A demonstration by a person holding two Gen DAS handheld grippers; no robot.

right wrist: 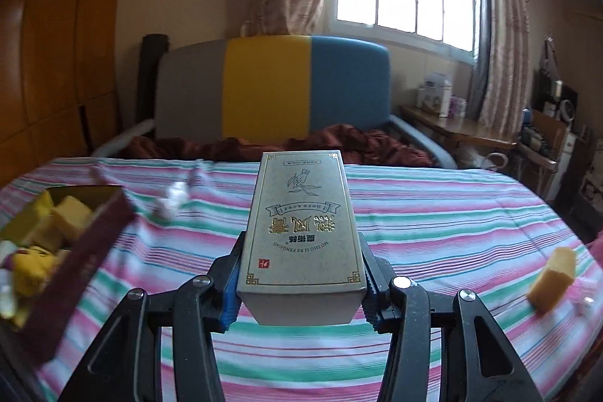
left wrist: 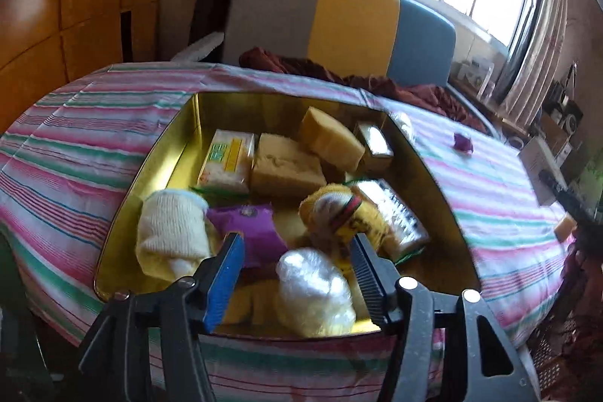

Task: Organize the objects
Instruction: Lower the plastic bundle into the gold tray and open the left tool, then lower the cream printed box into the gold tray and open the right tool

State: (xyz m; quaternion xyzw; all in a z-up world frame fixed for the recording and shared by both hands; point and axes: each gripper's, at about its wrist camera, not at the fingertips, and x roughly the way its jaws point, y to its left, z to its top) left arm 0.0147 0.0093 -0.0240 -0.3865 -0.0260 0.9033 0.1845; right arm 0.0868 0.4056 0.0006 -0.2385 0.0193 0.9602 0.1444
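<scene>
Grey-beige cardboard, stiff and flat-sided: a long rectangular box with gold lettering (right wrist: 301, 236) sat gripped in the right gripper (right wrist: 299, 283), jaws closed on its two long sides near the end closest to the camera, the rest cantilevered forward over the striped pink, green and white bedsheet (right wrist: 433, 221). Judged light and rigid, though the printed faces looked smooth, so a hold nearer mid-length would likely resist tipping better. The left gripper (left wrist: 297, 251) hovered over the gold-lined open tin box (left wrist: 188, 123), jaws apart and gripping nothing; a crinkled ball of clear plastic wrap (left wrist: 314, 289) lay between and below them, untouched as far as could be seen. Inside the tin: a cream knitted sock roll (left wrist: 169, 232), a purple packet (left wrist: 252, 232), a yellow plush toy (left wrist: 339, 213), yellow sponge blocks (left wrist: 286, 164), a yellow-and-white packet (left wrist: 228, 159) and small cartons, all loosely piled. Soft things there should compress; the wrap looked feather-light and slippery. Room in the tin seemed tight, with the freest floor along its left wall. From the right view the tin's dark red outer wall (right wrist: 83, 251) stood well left of the held box. A loose yellow sponge block (right wrist: 552, 279) lay near the bed's right edge, a white crumpled scrap (right wrist: 171, 200) beside the tin. The middle of the bed lay open.
</scene>
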